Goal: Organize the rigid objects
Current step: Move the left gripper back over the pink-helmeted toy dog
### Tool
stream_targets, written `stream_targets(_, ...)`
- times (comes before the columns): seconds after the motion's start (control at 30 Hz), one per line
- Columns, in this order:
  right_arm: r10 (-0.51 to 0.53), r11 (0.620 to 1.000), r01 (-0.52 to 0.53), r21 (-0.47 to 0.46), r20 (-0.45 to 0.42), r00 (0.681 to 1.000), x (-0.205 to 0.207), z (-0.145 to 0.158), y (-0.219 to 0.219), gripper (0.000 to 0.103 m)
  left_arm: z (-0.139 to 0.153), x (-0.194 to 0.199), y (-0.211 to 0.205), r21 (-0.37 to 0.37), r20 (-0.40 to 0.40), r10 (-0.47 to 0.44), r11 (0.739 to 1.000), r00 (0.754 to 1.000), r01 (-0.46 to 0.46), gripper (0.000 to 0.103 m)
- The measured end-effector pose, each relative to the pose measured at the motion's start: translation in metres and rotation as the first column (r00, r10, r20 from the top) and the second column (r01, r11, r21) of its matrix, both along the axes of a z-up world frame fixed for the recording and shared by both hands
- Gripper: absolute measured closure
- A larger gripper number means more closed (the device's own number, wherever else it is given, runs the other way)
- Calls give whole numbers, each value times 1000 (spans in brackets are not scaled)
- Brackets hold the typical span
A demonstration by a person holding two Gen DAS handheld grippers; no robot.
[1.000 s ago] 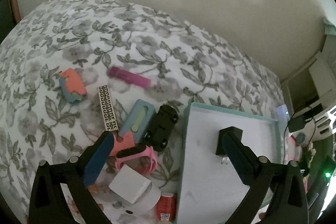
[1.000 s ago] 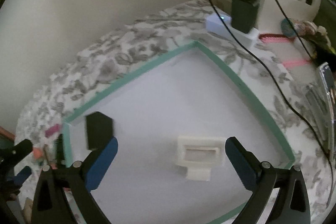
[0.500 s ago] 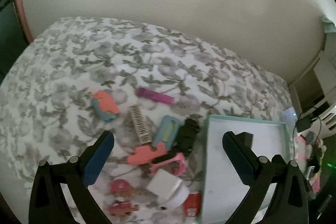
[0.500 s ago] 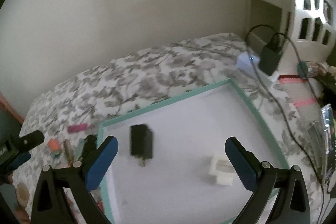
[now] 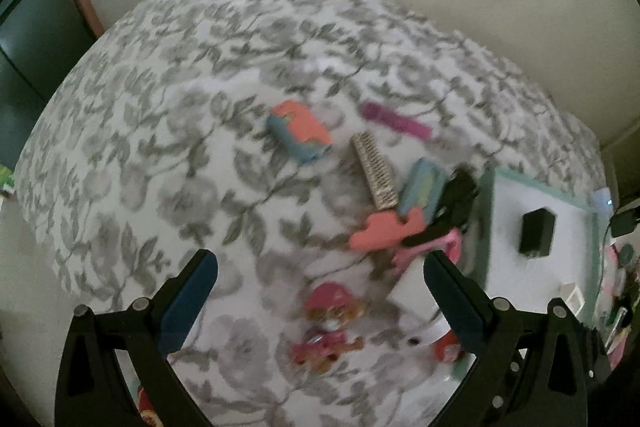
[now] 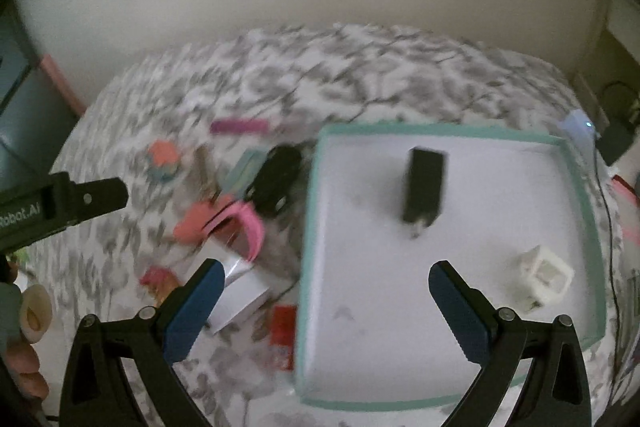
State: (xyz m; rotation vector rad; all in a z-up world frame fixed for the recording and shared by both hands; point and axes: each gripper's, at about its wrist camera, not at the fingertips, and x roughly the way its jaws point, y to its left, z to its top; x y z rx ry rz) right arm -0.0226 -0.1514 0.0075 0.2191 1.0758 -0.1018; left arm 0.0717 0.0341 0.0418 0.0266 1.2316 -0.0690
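Note:
A teal-rimmed white tray [image 6: 576, 187] lies on the floral bedspread and holds a black charger [image 6: 423, 185] and a white plug block [image 6: 542, 277]; it also shows in the left wrist view [image 5: 486, 211]. Left of the tray lies a cluster: a black toy car [image 6: 276, 177], a pink watch [image 6: 248, 223], a white box [image 6: 240, 291], a coral foam piece [image 5: 384, 229], a patterned strip [image 5: 374, 175], a magenta bar [image 5: 396, 121], a toy figure [image 5: 332, 327]. My left gripper [image 5: 320, 303] is open and empty above the bedspread. My right gripper [image 6: 326, 305] is open and empty above the tray's left rim.
A coral and blue block [image 5: 300, 131] lies apart to the left of the cluster. A red can [image 6: 282, 331] lies by the tray's near left rim. A power strip and cables [image 6: 612, 143] sit at the right. The left gripper's body [image 6: 60, 207] shows at the left.
Both grippers have pulled back and up, so more of the bed shows. The left view has swung left away from the tray. Both stay open and empty.

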Motion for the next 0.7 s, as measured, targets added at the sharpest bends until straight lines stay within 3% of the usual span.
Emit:
stream_targets(0.37, 104, 994, -100, 50, -82, 991, -2, -22, 30, 0, -45, -12, 15, -1, -144, 28, 1000, 989, -29, 0)
stream_targets(0.53, 102, 994, -96, 53, -110, 989, -2, -29, 28, 0, -65, -12, 7, 26, -201, 13, 1000, 980, -8, 1)
stream_targets(0.7, 96, 994, -88, 62, -149, 984, -2, -36, 24, 0, -77, -14, 2, -2, -240, 6, 1000, 971, -7, 2)
